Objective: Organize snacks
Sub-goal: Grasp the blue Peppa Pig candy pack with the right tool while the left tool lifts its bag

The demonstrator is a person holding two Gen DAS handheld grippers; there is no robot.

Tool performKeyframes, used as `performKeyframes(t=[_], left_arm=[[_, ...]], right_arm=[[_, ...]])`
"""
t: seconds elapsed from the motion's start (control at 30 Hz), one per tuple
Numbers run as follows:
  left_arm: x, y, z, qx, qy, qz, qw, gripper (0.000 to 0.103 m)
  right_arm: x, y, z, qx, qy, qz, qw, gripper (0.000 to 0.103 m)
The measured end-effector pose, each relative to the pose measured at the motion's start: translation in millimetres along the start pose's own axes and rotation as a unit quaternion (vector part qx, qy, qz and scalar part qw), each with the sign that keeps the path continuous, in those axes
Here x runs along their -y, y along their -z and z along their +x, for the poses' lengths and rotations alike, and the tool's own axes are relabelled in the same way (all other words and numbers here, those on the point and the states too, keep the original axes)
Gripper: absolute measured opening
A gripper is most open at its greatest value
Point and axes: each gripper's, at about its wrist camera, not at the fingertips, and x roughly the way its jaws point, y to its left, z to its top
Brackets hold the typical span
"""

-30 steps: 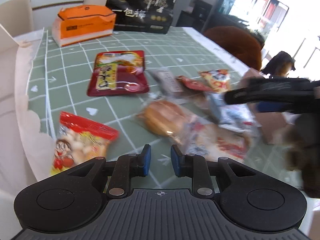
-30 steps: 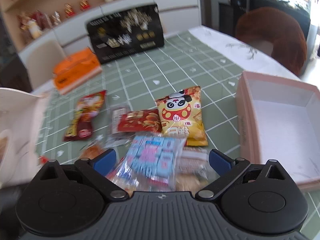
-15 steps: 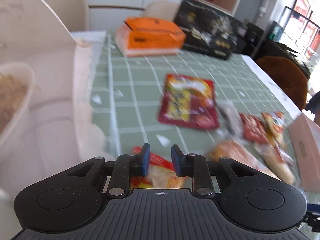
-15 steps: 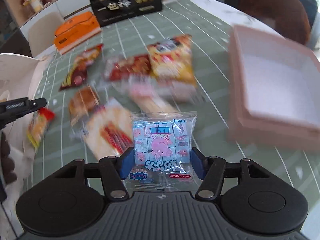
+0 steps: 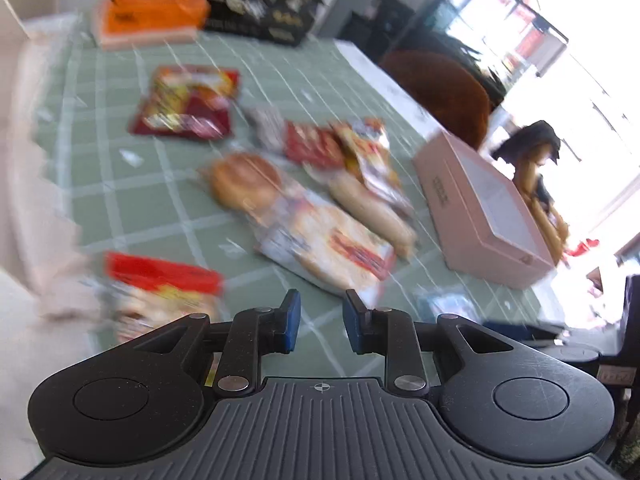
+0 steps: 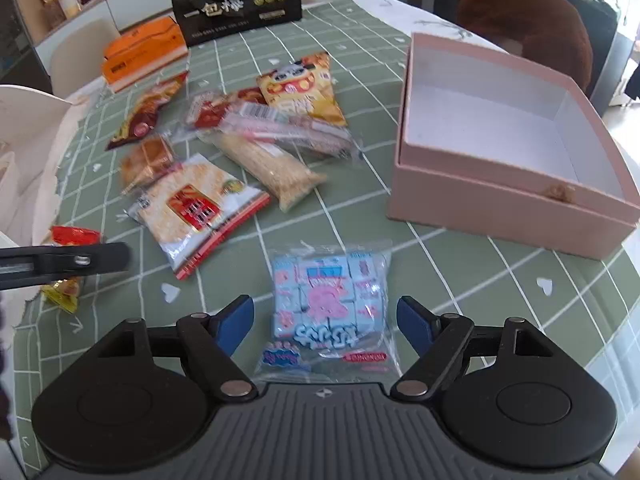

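A blue-and-pink Peppa Pig snack pack [image 6: 330, 308] lies flat on the green checked tablecloth between the fingers of my right gripper [image 6: 325, 322], which is open and not touching it. An empty pink box [image 6: 500, 152] stands open to the right; it also shows in the left wrist view [image 5: 480, 208]. A pile of snack packs lies left of the box: a cracker pack [image 6: 196, 208], a long biscuit pack [image 6: 268, 160], a panda chip bag [image 6: 300, 90]. My left gripper [image 5: 318, 322] is narrowly open and empty above the cloth, near a red-and-yellow snack bag [image 5: 160, 292].
An orange tissue box [image 6: 144, 52] and a black gift bag [image 6: 236, 0] stand at the table's far side. A brown cushion chair [image 6: 528, 28] is behind the pink box. White chairs stand at the left. My left gripper's finger [image 6: 64, 264] reaches in from the left.
My right gripper has opened and let go of the Peppa Pig pack, which now lies on the cloth in front of the pink box. My left gripper has swung right, still empty.
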Motion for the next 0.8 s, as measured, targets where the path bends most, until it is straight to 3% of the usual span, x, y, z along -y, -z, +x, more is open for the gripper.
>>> performKeyframes(t=[0.13, 0.2, 0.3, 0.4, 0.63, 0.7, 0.8], left_arm=[[-24, -5, -18, 0.029, -0.087, -0.029, 0.9953, 0.028], [-32, -1, -16, 0.032, -0.117, -0.047, 0.9915, 0.028], [-31, 5, -10, 0.04, -0.145, -0.032, 0.9881, 0.028], [-19, 7, -5, 0.033, -0.12, -0.025, 0.992, 0.028], [37, 27, 22, -0.031, -0.024, 0.033, 0.9987, 0.028], [45, 31, 16, -0.025, -0.015, 0.05, 0.9983, 0.028], [44, 26, -3, 0.008, -0.034, 0.069, 0.997, 0.028]], right_arm=[[11, 12, 1, -0.001, 0.0, 0.026, 1.0, 0.083], [15, 19, -1, 0.007, 0.011, 0.03, 0.999, 0.085], [17, 23, -2, 0.012, 0.029, 0.033, 0.999, 0.085], [19, 24, -3, 0.013, 0.029, 0.038, 0.999, 0.085], [17, 29, -6, 0.016, 0.037, 0.032, 0.999, 0.085], [15, 31, -6, 0.014, 0.044, 0.022, 0.999, 0.085], [15, 33, -6, 0.013, 0.051, 0.016, 0.998, 0.088]])
